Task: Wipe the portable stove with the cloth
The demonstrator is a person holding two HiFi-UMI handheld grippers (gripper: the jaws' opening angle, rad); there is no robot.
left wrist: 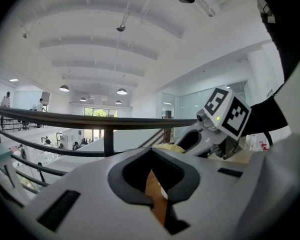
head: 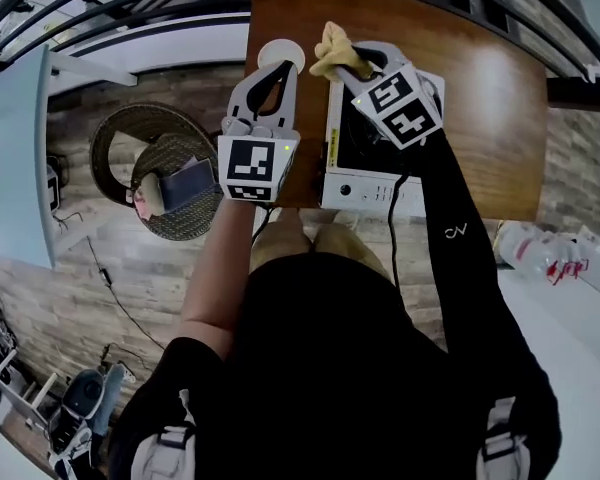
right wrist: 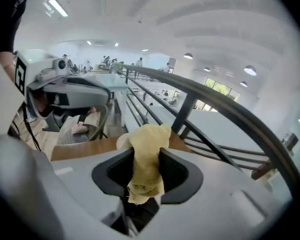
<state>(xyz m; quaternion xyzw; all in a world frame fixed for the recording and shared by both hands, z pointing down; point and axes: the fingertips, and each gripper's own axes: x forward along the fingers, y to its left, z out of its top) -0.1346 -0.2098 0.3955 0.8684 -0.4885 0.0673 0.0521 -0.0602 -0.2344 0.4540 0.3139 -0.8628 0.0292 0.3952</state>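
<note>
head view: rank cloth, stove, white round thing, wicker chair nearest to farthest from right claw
1. cloth, clamped in the right claw
2. portable stove, beneath it
3. white round object, left on the table
4. wicker chair, far left, off the table

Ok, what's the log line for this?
right gripper: shut on cloth | left gripper: shut, empty | stove: below right gripper

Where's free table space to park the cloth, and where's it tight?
Free: the bare table right of the stove, out to its right edge, and the far strip beyond the cloth. Tight: the left side, where the left gripper and a white round thing crowd beside the stove.
</note>
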